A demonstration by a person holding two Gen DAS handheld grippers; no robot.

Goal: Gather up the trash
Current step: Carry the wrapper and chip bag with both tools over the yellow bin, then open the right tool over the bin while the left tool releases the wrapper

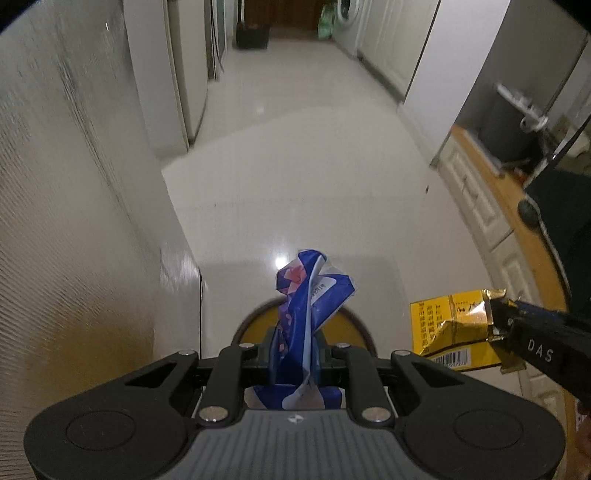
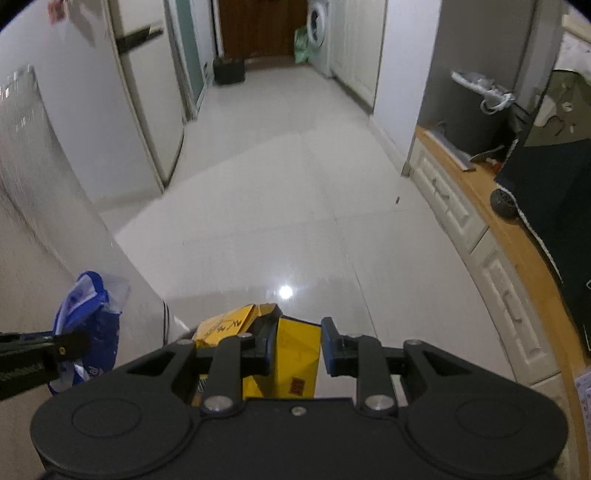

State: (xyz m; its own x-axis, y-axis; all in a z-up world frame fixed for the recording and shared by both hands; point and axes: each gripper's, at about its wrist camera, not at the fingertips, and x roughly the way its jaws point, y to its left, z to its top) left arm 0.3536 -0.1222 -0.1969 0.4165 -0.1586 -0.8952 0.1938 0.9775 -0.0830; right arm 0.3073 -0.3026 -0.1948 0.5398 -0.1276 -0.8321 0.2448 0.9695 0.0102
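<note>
My left gripper (image 1: pixel 293 356) is shut on a crumpled blue and white wrapper (image 1: pixel 310 291) that sticks up between its fingers. Under it shows a round bin with a dark rim and yellow inside (image 1: pixel 351 325). My right gripper (image 2: pixel 297 349) is shut on a yellow packet (image 2: pixel 291 358), crushed between its pads. In the left wrist view the yellow packet (image 1: pixel 448 332) hangs at the right with the right gripper (image 1: pixel 498 321) clamped on its foil end. The blue wrapper (image 2: pixel 90 328) and the left gripper (image 2: pixel 66 347) appear at the lower left of the right wrist view.
A glossy white tiled floor (image 2: pixel 280 206) runs down a corridor to a wooden door (image 2: pixel 258 26) and a washing machine (image 2: pixel 319 33). A white wall (image 1: pixel 74 221) stands close on the left. White cabinets with a wooden top (image 2: pixel 472 206) line the right.
</note>
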